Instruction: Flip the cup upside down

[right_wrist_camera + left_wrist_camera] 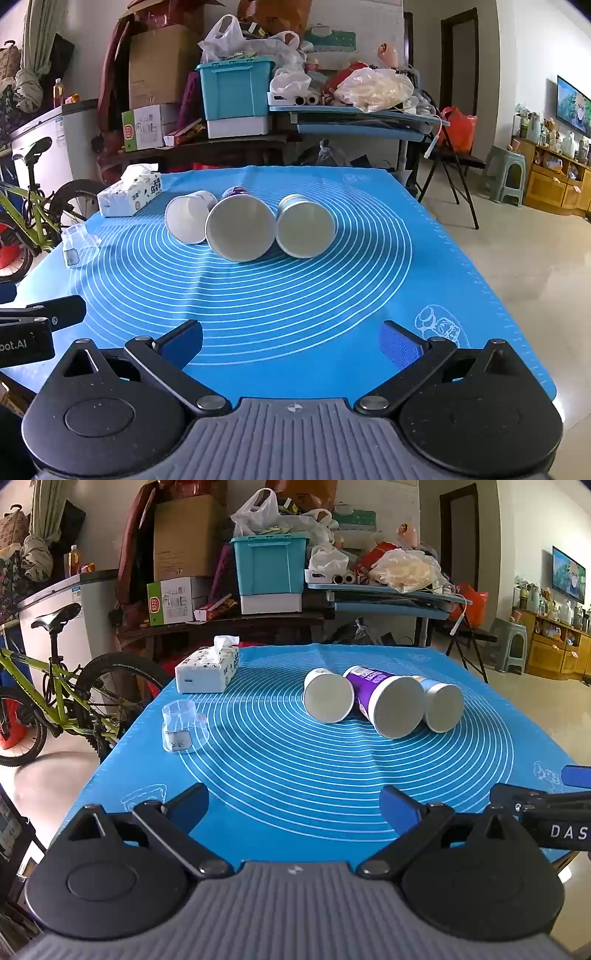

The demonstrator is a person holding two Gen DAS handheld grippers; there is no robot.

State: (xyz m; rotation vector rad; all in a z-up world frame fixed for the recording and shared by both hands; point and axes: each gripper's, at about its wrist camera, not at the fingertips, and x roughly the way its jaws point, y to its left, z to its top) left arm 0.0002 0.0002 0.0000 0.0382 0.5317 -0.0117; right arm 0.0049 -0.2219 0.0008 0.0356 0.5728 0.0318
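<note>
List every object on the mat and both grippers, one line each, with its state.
White paper cup: on its side, mouth toward camera.
Purple cup: on its side.
Blue cup: on its side.
Clear plastic cup: upside down.
Tissue pack: open.
Left gripper: open, empty.
Right gripper: open, empty.

Three paper cups (240, 229) side by side on the blue mat (369, 295) — all lying down, mouths toward the camera.
</note>
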